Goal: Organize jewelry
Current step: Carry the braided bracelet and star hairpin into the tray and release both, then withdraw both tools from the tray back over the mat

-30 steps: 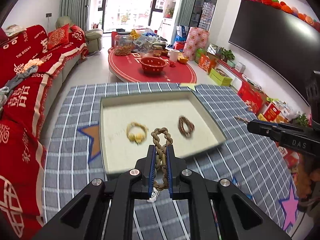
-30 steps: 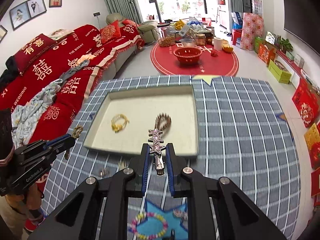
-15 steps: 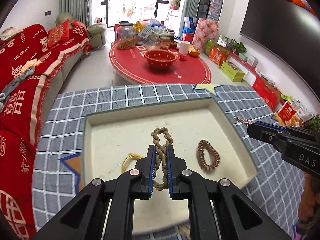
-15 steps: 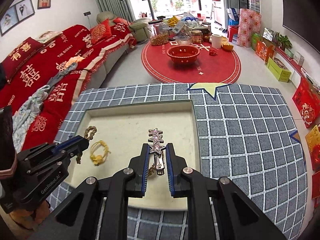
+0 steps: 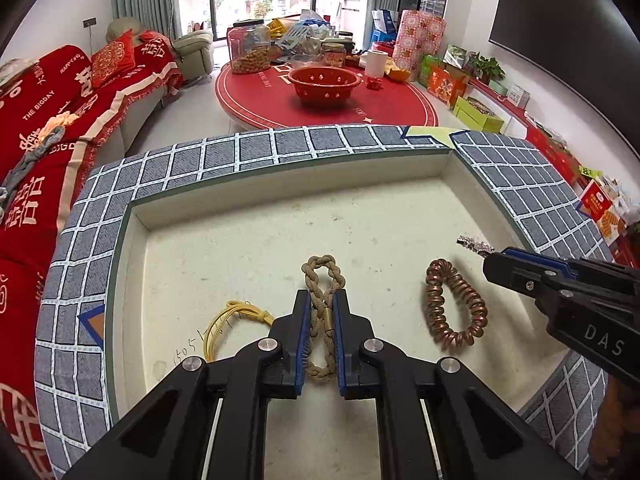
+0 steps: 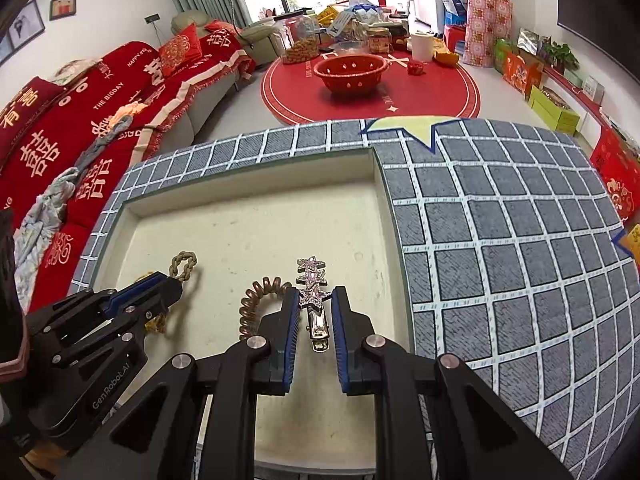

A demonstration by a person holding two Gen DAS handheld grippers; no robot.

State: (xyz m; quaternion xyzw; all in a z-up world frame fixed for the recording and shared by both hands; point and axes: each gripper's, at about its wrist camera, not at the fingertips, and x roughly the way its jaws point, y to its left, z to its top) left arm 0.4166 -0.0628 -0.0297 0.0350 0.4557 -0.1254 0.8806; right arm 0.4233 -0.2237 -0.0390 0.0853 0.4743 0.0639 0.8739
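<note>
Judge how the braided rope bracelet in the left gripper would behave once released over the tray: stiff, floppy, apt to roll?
The braided rope bracelet, clamped in the left gripper, is a soft twisted cord, so probably floppy and light. Its free loop keeps its shape above the pads, suggesting some body. Let go, it should slump flat on the tray, not roll.

both wrist fisheyes close above, angled steeply down, sharing the cream tray [image 5: 448, 162] [image 6: 374, 168], edges warped

The left tool [image 5: 320, 316] hides part of the yellow cord bracelet [image 5: 224, 322].
</note>
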